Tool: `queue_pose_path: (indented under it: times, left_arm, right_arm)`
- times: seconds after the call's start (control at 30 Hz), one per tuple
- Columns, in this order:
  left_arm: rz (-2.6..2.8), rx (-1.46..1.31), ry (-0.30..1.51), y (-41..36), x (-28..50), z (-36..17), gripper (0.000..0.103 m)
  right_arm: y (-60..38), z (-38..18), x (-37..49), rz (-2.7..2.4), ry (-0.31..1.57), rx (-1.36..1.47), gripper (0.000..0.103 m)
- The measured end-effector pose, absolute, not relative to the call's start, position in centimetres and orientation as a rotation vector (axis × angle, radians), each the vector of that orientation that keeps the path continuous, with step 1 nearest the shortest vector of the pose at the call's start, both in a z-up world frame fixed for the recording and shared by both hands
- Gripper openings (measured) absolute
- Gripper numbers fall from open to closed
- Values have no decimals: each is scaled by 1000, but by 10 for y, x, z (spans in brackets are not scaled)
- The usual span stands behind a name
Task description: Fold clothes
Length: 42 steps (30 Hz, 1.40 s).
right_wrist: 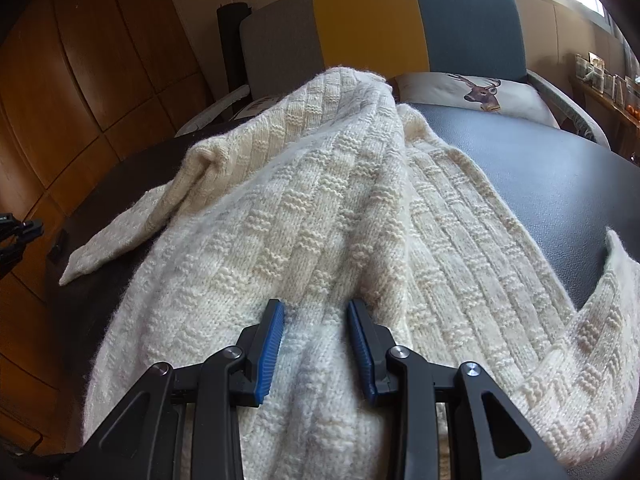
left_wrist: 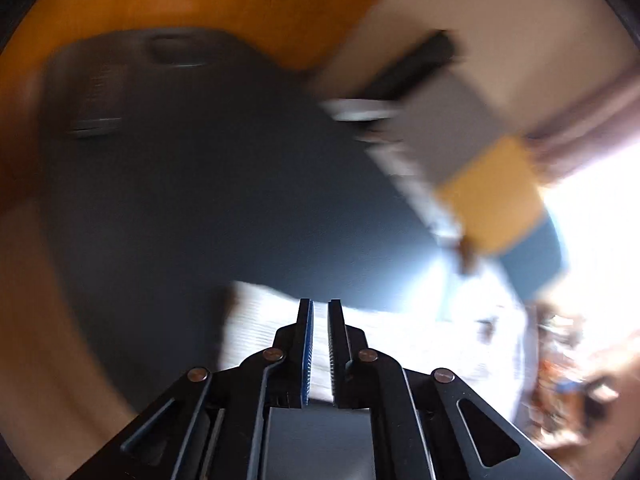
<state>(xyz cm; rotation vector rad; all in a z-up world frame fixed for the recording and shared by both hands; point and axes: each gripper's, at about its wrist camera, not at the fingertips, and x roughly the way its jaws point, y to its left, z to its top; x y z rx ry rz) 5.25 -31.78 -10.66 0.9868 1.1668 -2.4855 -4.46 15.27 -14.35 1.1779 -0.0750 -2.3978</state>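
We see a cream knitted sweater (right_wrist: 320, 208) with a basket-weave pattern spread in a loose heap across a dark table (right_wrist: 540, 168), one sleeve (right_wrist: 116, 240) trailing off toward the left edge and another fold of knit curling up at the right. In the right wrist view the right gripper (right_wrist: 316, 340) sits low over the near part of the sweater, its blue-padded fingers (right_wrist: 272, 344) spread apart with a raised ridge of knit lying between them; the pads touch or nearly touch the wool on either side, but the jaws are not closed on it. Behind the table stands a chair (right_wrist: 368, 20) with a back in grey, yellow and teal panels, and a white cushion (right_wrist: 472, 92) printed with a deer's head rests on its seat. Wooden panelling (right_wrist: 80, 80) fills the left side of that view, and a small piece of black hardware shows at the far left edge. The left wrist view is heavily smeared by motion blur. There the left gripper (left_wrist: 320, 344) has its fingers drawn close together, a narrow gap between them, and pale ribbed knit (left_wrist: 256, 320) shows in that gap and just beyond the tips; we cannot tell whether the fabric is actually pinched or merely lies behind the fingers. The dark tabletop (left_wrist: 200, 200) fills the middle of this view, with the blurred grey and yellow chair back (left_wrist: 480, 168) at upper right.
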Motion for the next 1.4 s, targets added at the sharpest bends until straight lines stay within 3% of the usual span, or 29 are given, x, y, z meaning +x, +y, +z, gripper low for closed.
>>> queue_pose_path:
  times: [0.07, 0.2, 0.43, 0.57, 0.67, 0.8, 0.9, 1.1, 1.4]
  left_arm:
    - [-2547, 1080, 1103, -285, 33, -110, 19]
    - [-2660, 1268, 960, -218, -6, -118, 20]
    - [-2829, 1528, 744, -101, -78, -116, 21]
    - [-2946, 1624, 595, -40, -71, -112, 41]
    - [-2983, 1711, 476, -4, -71, -121, 46]
    - [-2950, 1851, 335, 22, -71, -145, 46]
    - [-2920, 1888, 332, 21, -67, -157, 49]
    - [-2892, 1912, 458, 8, -64, -162, 53]
    - [-2912, 1895, 336, 15, -53, -163, 55]
  right_arm:
    - [155, -140, -47, -2374, -91, 1207, 34]
    - [182, -120, -56, -2370, -221, 1208, 33]
    - [227, -99, -111, -2548, -137, 1253, 34]
    - [221, -117, -146, -2501, -108, 1326, 34]
    - [204, -133, -158, -2444, -17, 1363, 33]
    - [185, -149, -154, -2449, 197, 1311, 39]
    - [182, -150, -152, -2431, 268, 1305, 39]
    - [179, -148, -150, -2408, 391, 1301, 20]
    - [211, -147, -146, -2429, 481, 1325, 28]
